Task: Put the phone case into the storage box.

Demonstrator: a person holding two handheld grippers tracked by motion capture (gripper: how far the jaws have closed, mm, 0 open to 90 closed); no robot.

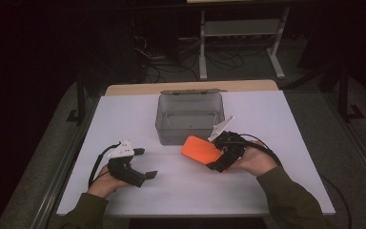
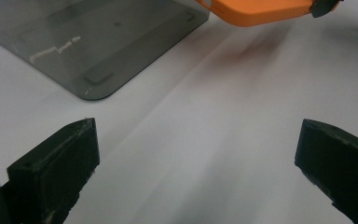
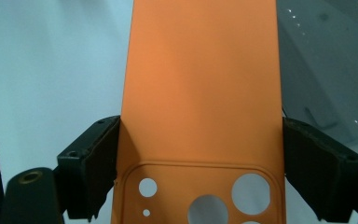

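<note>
Probably a lab, white worktable [image 1: 267,191], floor cables [image 1: 171,67], metal frame [image 1: 240,28]

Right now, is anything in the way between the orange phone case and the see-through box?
Nothing visible. The right claw holds the orange phone case just in front of the see-through box, whose top is open. The left claw stays off to the side.

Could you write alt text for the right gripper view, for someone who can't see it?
An orange phone case, camera cutouts nearest the lens, is clamped by its long edges between the right gripper's two black jaws above a white table. A grey translucent box sits at the upper right.
</note>
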